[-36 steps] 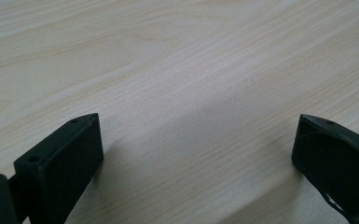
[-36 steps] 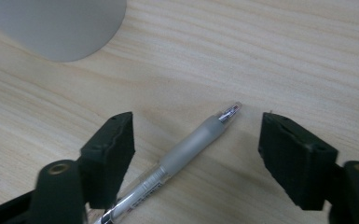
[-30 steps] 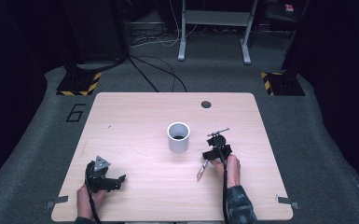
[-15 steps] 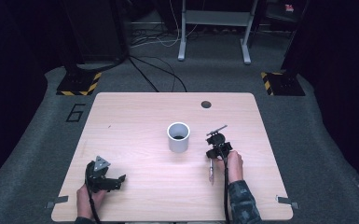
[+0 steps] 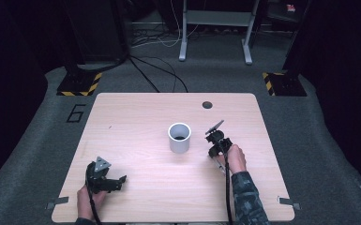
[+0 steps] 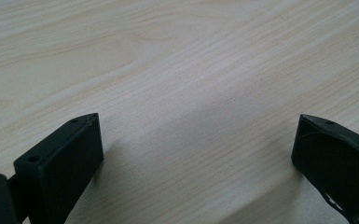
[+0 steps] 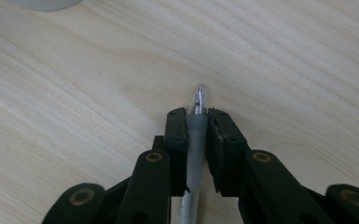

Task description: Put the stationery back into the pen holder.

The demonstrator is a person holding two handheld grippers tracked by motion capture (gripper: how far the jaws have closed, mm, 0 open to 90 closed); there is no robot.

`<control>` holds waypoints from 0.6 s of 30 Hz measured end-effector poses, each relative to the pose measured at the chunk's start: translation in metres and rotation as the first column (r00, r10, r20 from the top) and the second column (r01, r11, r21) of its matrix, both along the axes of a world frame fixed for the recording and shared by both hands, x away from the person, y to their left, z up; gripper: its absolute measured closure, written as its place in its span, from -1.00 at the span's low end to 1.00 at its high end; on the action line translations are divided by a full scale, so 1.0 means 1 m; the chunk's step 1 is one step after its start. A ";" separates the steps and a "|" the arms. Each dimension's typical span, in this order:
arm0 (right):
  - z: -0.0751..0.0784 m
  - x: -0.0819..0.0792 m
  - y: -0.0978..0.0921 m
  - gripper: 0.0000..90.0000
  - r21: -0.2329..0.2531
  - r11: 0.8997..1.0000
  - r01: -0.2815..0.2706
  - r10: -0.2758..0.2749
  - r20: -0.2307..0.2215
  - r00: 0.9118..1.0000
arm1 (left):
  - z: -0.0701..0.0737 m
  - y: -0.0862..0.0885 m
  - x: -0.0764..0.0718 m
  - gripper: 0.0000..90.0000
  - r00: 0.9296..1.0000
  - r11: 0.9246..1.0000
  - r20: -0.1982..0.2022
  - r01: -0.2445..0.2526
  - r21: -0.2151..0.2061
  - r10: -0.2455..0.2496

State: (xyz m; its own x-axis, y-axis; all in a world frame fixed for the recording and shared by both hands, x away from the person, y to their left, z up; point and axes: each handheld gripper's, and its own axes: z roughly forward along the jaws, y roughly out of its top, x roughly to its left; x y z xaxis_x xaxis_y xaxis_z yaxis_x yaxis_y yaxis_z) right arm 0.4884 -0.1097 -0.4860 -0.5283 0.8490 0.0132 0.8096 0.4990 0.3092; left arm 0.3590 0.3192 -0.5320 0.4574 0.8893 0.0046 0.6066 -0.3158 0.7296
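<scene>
This looks like a lab or test studio: a pale wooden tabletop (image 5: 136, 122) on grey carpet (image 5: 37, 140), hazard-striped stand bases (image 5: 79, 84) at upper left, cables (image 5: 154, 79) trailing across, dark surrounds.

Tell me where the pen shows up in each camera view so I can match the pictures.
High view: the pen is a faint sliver under the right hand-held gripper, right of the white cup.
Left gripper view: not in it.
Right gripper view: centre, clamped between the jaws, tip pointing up.
Shared landmark: the white cup, at the right gripper view's top left.
</scene>
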 end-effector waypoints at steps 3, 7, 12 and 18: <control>0.000 0.002 0.000 0.77 0.000 1.000 -0.011 0.011 -0.018 1.000 | 0.000 0.000 0.000 -0.96 1.000 1.000 0.000 0.000 0.000 0.000; 0.001 0.003 0.001 0.78 -0.020 0.999 -0.038 0.037 -0.020 0.999 | 0.000 0.000 0.000 -0.96 1.000 1.000 0.000 0.000 0.000 0.000; -0.001 0.000 -0.006 0.78 0.038 0.999 -0.032 0.031 0.013 0.999 | 0.000 0.000 0.000 -0.96 1.000 1.000 0.000 0.000 0.000 0.000; -0.003 -0.002 -0.012 0.78 0.086 0.996 -0.020 0.016 0.050 0.999 | 0.000 0.000 0.000 -0.96 1.000 1.000 0.000 -0.001 0.000 0.001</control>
